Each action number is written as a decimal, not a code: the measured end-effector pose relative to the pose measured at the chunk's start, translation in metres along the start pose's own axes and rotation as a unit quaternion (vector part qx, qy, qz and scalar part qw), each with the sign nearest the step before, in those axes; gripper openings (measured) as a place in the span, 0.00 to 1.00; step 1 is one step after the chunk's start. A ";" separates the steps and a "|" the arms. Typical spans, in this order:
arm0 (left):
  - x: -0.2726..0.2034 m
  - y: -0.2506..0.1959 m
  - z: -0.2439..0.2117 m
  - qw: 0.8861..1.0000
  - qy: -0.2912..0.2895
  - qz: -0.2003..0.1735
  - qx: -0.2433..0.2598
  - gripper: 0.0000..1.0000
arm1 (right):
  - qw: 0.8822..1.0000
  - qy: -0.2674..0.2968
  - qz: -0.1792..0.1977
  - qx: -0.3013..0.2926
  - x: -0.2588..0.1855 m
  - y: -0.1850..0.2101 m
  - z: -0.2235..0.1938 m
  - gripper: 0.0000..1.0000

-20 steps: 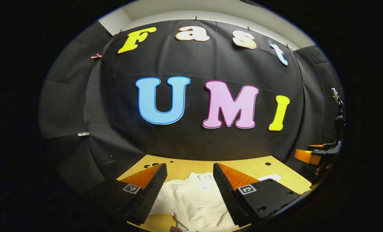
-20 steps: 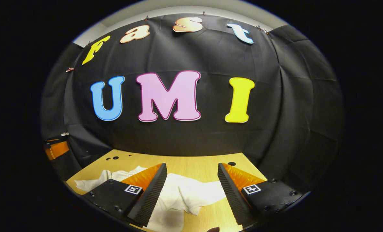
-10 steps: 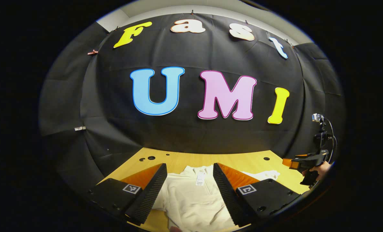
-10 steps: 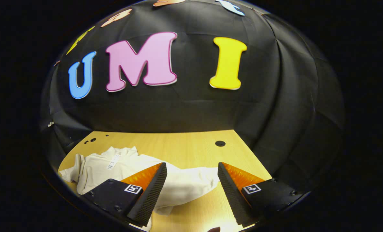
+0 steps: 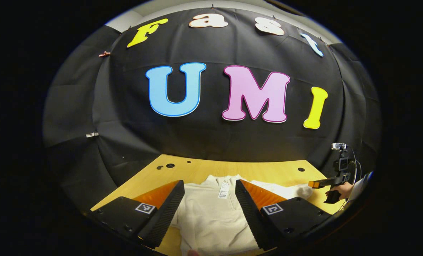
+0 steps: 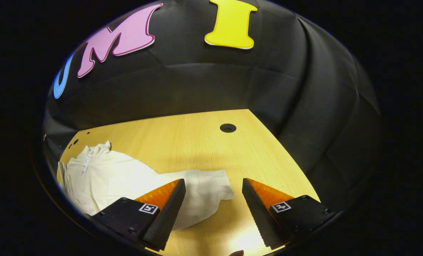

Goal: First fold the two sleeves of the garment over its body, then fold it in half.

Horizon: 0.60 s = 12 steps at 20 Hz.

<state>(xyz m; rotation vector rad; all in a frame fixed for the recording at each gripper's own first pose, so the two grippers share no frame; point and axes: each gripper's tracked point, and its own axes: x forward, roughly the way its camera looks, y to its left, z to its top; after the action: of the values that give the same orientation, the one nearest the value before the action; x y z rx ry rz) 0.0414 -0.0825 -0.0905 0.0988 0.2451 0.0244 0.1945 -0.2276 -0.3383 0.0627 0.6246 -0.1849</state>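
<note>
The right hand-held gripper (image 6: 213, 192) has tilted down toward the worktop (image 6: 197, 142) during the last second. One second ago its view showed mostly the wall and only a strip of the wood; now the wood covers much of the right gripper view. The fingers stand wide apart and hold nothing. Between them, and partly under the finger on the left of that view, lies the end of the garment's right sleeve (image 6: 211, 188), spread flat on the wood. The cuff edge is just ahead of the gap between the fingers.

The left hand-held gripper (image 5: 210, 193) has also lowered a little, but less. Its fingers are open too and empty. The white garment (image 5: 211, 217) lies flat under and ahead of it, with the collar and a paper tag (image 5: 224, 191) between the two fingers. In the left gripper view the right hand-held gripper appears far to the right, low over the sleeve end, with the hand (image 5: 341, 190) that holds it.

In my judgement the task is at its very beginning: both sleeves lie unfolded, out from the body. The downward tilt of the right hand-held gripper suggests that the right sleeve will be taken first. The next move probably needs the fingers to come down around the cuff and close on a single layer of cloth.
</note>
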 end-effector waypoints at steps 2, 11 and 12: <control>0.001 0.001 -0.002 1.000 0.004 0.003 0.000 0.93 | 1.000 0.017 -0.003 0.003 0.013 -0.003 -0.009 0.99; 0.001 0.015 -0.013 1.000 0.018 0.020 0.002 0.94 | 0.999 0.046 0.019 0.003 0.035 0.006 -0.034 0.67; 0.001 0.017 -0.014 1.000 0.019 0.021 0.002 0.94 | 0.999 0.044 0.009 0.014 0.035 0.004 -0.031 0.45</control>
<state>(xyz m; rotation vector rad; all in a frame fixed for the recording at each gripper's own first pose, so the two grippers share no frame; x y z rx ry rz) 0.0383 -0.0640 -0.1022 0.1081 0.2805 0.0676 0.2048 -0.2250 -0.3840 0.1049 0.7090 -0.1738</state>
